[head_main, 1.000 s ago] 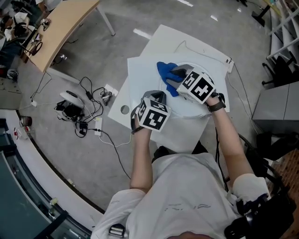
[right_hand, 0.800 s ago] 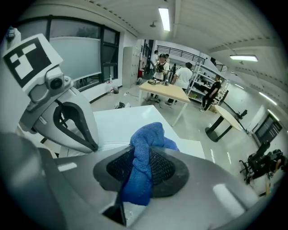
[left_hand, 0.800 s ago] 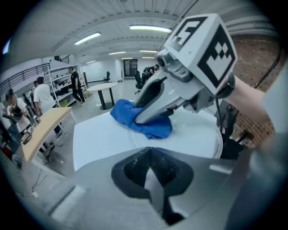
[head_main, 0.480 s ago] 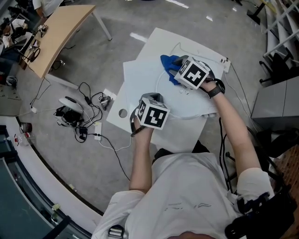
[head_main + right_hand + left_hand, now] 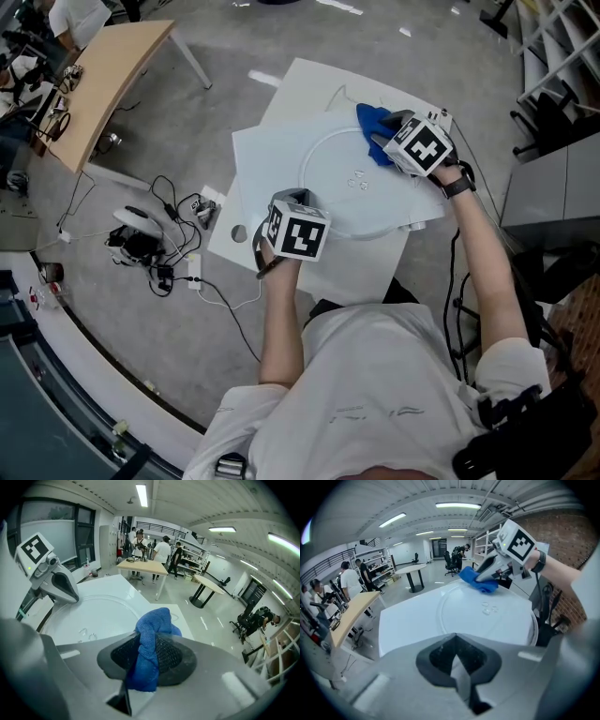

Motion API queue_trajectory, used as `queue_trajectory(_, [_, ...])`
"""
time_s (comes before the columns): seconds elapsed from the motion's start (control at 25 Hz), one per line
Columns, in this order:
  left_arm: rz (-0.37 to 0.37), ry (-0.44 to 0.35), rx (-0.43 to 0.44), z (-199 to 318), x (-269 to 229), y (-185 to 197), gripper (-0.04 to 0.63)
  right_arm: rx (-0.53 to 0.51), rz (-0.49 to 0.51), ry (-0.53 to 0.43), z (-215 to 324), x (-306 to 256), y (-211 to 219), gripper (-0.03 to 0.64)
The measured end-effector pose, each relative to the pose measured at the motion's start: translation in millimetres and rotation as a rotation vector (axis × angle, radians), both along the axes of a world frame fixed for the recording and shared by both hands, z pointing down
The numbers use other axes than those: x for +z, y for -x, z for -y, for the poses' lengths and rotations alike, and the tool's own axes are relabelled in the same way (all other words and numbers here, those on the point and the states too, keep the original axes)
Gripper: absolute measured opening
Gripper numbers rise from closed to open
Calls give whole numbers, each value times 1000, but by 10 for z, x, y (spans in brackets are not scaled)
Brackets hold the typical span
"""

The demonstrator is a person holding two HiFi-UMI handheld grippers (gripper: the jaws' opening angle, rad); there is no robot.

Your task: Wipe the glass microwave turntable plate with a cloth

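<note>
- Wiping step in hand: grips a bunched blue cloth [image 5: 149,644] between the closed jaws of the right gripper [image 5: 140,679], seen at the upper right of the head view.
- Presses that cloth onto the far right rim of the glass turntable plate [image 5: 342,202], which lies flat on the white table [image 5: 267,155] at the centre of the head view.
- Shows the left gripper [image 5: 461,667] with its jaws together on nothing, at the plate's lower-left edge in the head view; cannot tell whether it touches the glass.
- To wipe well: sweep in overlapping arcs from the rim toward the raised nubs [image 5: 356,178] at the plate's centre.
- Press lightly and evenly, so the glass probably neither slides nor tips.
- Brace the near rim with the left gripper if the plate starts to turn.
- Clamp firmly: only a fold of cloth sits between the jaws and could pull free under drag.
- Mind the table edge close beside the cloth at the upper right of the head view.
</note>
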State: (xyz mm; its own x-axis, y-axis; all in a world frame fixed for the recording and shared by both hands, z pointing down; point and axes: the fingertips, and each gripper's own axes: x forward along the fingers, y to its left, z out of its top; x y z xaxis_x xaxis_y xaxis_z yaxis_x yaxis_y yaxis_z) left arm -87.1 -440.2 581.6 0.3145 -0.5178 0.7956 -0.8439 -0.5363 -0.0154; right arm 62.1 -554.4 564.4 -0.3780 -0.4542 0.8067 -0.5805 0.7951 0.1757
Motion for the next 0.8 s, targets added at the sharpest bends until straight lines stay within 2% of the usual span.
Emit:
queue_trajectory(0.2, [35, -9, 7, 14, 2, -9, -2, 40, -4, -6, -193, -47, -279, 101])
queue_trajectory(0.52, [30, -11, 7, 6, 13, -29, -2, 23, -26, -5, -752, -62, -478, 101])
queue_trajectory(0.64, [41, -22, 5, 7, 18, -36, -2, 2, -29, -4, -999, -65, -478, 102])
queue_trajectory(0.8, [19, -19, 1, 9, 12, -50, -2, -28, -12, -5, -1299, -83, -375, 103])
